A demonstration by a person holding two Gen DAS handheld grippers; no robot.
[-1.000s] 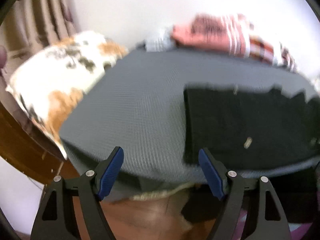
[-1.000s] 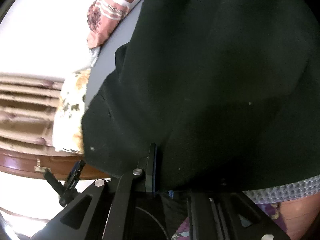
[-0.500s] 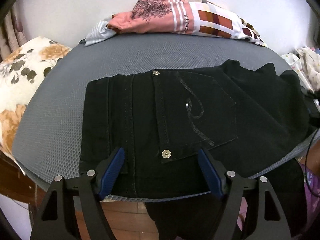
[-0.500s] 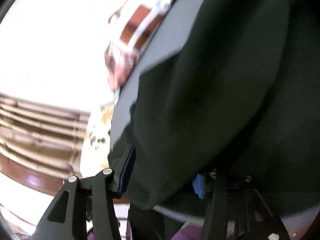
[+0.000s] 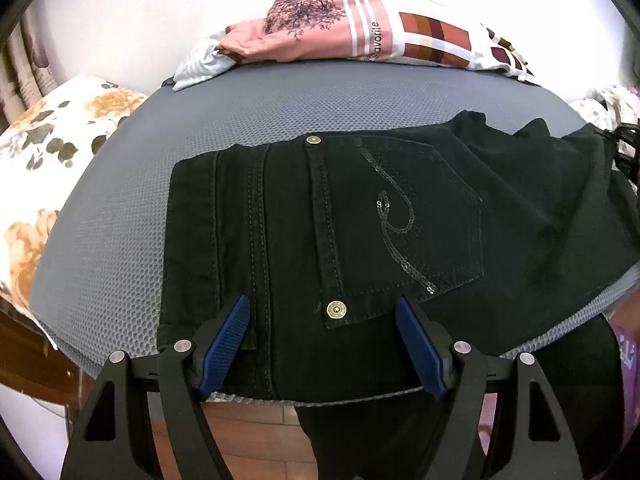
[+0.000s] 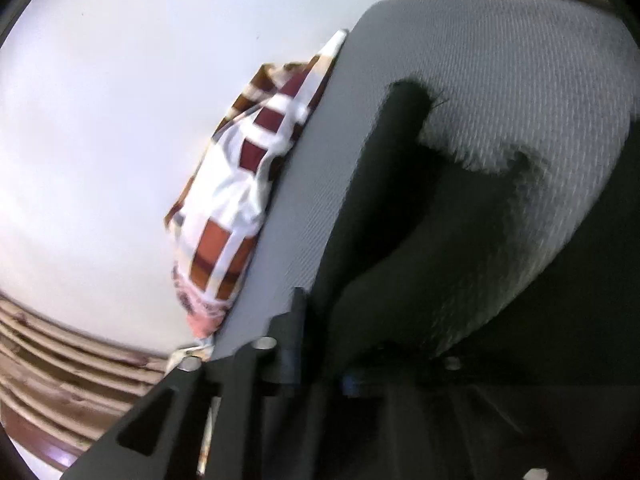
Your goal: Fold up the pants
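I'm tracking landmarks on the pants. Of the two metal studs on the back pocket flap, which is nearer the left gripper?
The brass stud at the flap's near corner, just above the left gripper. The other stud sits at the far edge.

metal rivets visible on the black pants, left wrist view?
2. One rivet at the far top corner of the back pocket, one rivet at its near corner, between the open jaws. Others may be hidden under folds.
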